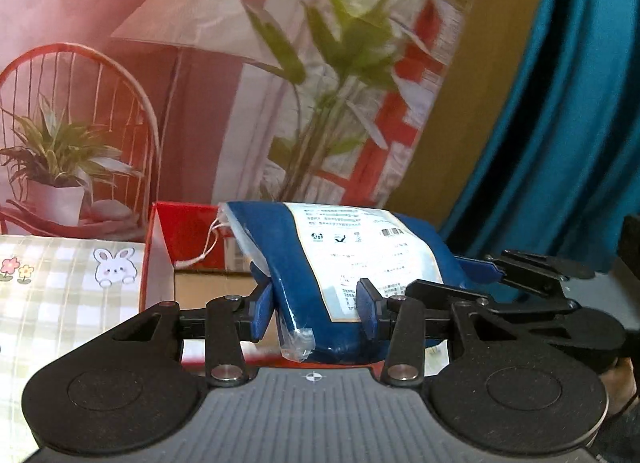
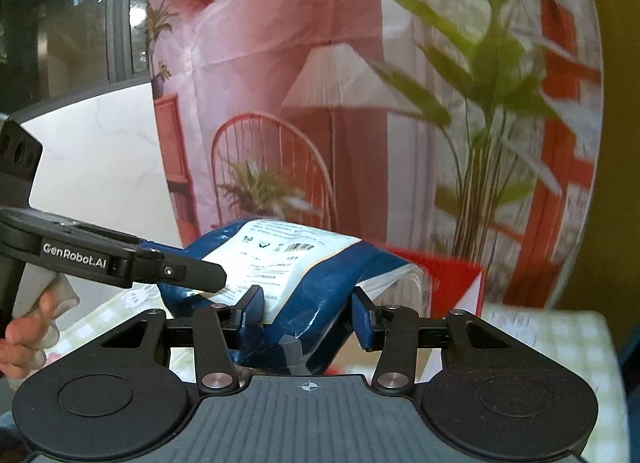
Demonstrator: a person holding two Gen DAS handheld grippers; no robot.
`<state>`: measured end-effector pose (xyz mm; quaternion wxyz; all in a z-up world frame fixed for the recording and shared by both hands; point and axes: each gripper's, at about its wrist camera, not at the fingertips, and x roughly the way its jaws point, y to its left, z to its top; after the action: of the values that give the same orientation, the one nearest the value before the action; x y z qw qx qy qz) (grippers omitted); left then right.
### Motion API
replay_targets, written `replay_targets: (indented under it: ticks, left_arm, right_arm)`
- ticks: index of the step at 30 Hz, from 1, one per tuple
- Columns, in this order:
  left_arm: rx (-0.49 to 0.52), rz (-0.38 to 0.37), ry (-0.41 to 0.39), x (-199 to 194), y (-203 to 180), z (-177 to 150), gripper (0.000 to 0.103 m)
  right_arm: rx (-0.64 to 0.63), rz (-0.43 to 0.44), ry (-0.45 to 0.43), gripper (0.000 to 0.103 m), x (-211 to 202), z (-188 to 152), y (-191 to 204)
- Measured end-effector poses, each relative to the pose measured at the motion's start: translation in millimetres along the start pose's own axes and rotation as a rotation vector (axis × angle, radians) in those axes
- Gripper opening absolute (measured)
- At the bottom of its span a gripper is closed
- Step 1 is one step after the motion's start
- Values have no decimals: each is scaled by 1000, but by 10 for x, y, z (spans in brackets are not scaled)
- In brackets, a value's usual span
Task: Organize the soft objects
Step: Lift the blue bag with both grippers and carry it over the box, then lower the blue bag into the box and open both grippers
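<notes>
A soft blue package (image 1: 304, 263) in clear plastic, with a white printed label, hangs above an open red box (image 1: 162, 239). In the left wrist view my left gripper (image 1: 316, 309) is shut on the package's near end, its blue pads pressing both sides. My right gripper (image 1: 520, 271) reaches in from the right and grips the same package. The right wrist view shows the blue package (image 2: 320, 263) squeezed between the pads of my right gripper (image 2: 308, 315). There the left gripper (image 2: 180, 269) comes in from the left onto it, with the red box (image 2: 452, 279) behind and below.
A checked tablecloth (image 1: 60, 303) with a bunny print covers the table around the box. A printed backdrop (image 1: 200, 63) of a lamp, chair and plants hangs behind, with a teal curtain (image 1: 560, 123) to the right. A person's hand (image 2: 24, 339) holds the left gripper's handle.
</notes>
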<state>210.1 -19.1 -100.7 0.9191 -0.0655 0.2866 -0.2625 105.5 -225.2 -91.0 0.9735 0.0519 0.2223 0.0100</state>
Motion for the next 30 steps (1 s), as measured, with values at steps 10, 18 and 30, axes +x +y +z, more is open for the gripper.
replay_targets:
  ticks: [10, 18, 30]
  left_arm:
    - [-55, 67, 130, 906, 334, 232, 46]
    - [-71, 97, 246, 1354, 469, 73, 46]
    - [-55, 141, 305, 1495, 493, -89, 48]
  right_arm:
    - [-67, -49, 57, 42, 847, 228, -333]
    - [6, -66, 197, 42, 1390, -30, -571]
    - [102, -112, 301, 42, 1608, -261, -708]
